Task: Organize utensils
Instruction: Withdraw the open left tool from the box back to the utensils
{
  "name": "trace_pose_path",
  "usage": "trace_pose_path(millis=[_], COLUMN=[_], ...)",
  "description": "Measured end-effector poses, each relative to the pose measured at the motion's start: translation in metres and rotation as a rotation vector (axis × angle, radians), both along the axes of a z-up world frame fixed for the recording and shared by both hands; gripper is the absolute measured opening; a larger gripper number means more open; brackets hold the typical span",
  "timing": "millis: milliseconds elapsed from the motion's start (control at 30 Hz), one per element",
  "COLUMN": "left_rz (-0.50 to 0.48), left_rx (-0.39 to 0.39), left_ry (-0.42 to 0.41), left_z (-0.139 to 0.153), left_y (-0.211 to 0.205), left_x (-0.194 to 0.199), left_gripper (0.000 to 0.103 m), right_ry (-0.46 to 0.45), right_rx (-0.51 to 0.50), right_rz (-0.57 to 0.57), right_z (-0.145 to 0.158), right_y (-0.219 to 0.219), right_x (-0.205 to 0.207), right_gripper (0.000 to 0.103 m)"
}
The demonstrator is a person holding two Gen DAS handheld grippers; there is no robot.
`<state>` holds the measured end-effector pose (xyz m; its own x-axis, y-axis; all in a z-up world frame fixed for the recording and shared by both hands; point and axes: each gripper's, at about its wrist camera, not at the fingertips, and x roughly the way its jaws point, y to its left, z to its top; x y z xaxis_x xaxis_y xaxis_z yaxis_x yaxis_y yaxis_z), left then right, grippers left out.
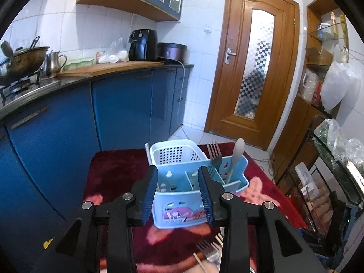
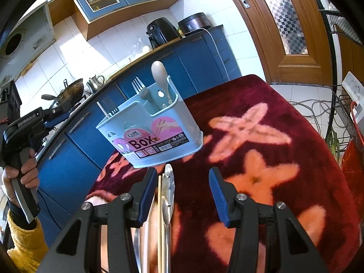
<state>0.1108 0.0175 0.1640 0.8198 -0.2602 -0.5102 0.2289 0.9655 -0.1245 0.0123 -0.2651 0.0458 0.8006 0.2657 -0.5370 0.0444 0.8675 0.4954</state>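
Parted jaws before light-blue utensil box [image 1: 182, 195]

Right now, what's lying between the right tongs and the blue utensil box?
In the right wrist view, a metal utensil and chopsticks on the red cloth before the box.

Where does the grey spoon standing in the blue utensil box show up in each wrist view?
Left wrist view: the grey spoon stands right of centre, in the rightmost compartment of the utensil box, bowl up, right of the fork.
Right wrist view: the spoon is above centre, at the box's upper right.
Shared landmark: the black air fryer on the counter.
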Motion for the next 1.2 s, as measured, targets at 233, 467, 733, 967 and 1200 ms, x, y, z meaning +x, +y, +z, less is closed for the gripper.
trace_pose_path(millis=[233, 467, 733, 967, 1200], left_rz=[0.039, 0.057, 0.071, 0.054, 0.027], left_rx=[0.012, 0.005, -0.001, -0.012, -0.033], left_ry=[0.037, 0.070, 0.128, 0.199, 0.264], left_z=[-0.003, -0.016, -0.045, -0.075, -0.103], left_y=[0.012, 0.020, 0.021, 0.015, 0.002], left_x=[-0.023, -0.049, -0.066, -0.074, -0.074], left_gripper=[0.038, 0.038, 0.038, 0.038, 0.038], right_ry=[-0.026, -0.043, -0.028, -0.010, 0.028], right_rx=[-0.003, -0.019, -0.031, -0.041, -0.053], right_rz=[0.017, 0.040, 0.055, 0.054, 0.055], right_z=[0.012, 0.018, 0.014, 0.010, 0.001], right_y=[0.007, 0.017, 0.023, 0.024, 0.025], right_x=[-0.013, -0.024, -0.029, -0.030, -0.025], right_gripper=[0.051, 0.051, 0.052, 0.052, 0.053])
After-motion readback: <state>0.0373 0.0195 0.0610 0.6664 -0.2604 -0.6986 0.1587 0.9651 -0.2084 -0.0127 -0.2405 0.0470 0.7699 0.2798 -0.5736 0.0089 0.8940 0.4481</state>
